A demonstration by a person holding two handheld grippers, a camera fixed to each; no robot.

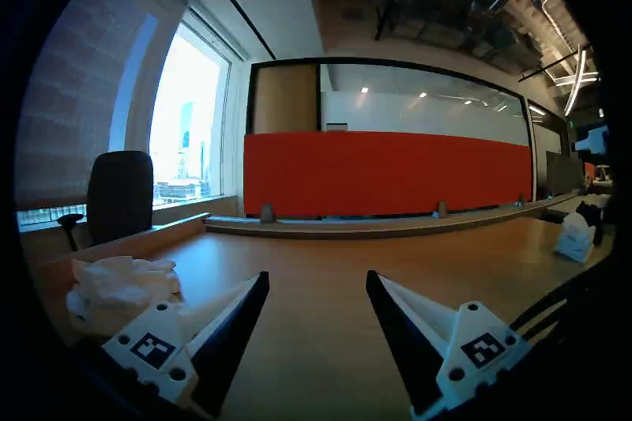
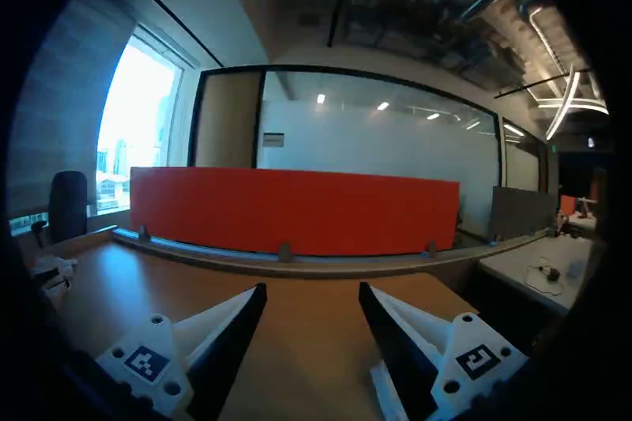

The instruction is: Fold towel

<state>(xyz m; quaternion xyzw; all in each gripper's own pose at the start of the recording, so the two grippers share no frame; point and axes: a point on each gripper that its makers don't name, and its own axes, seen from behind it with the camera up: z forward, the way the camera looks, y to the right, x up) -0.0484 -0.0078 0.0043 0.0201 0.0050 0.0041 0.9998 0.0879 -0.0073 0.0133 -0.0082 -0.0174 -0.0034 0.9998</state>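
just off the left gripper [image 1: 317,276], beside its left-hand finger, a white towel [image 1: 118,287] lies crumpled in a loose heap on the wooden desk [image 1: 332,255], near the desk's edge. neither finger touches it. the left gripper's fingers stand wide apart with nothing between them, held low over the bare wood. far off to its right a second white bundle [image 1: 575,235] sits on the desk, too small to tell what it is. the right gripper [image 2: 310,288] also has its fingers spread apart and holds nothing, low above the same wood. ahead of both grippers an orange panel [image 1: 387,172] runs along the desk's far side. to the left are an office chair [image 1: 118,196] and a bright window [image 1: 186,133].
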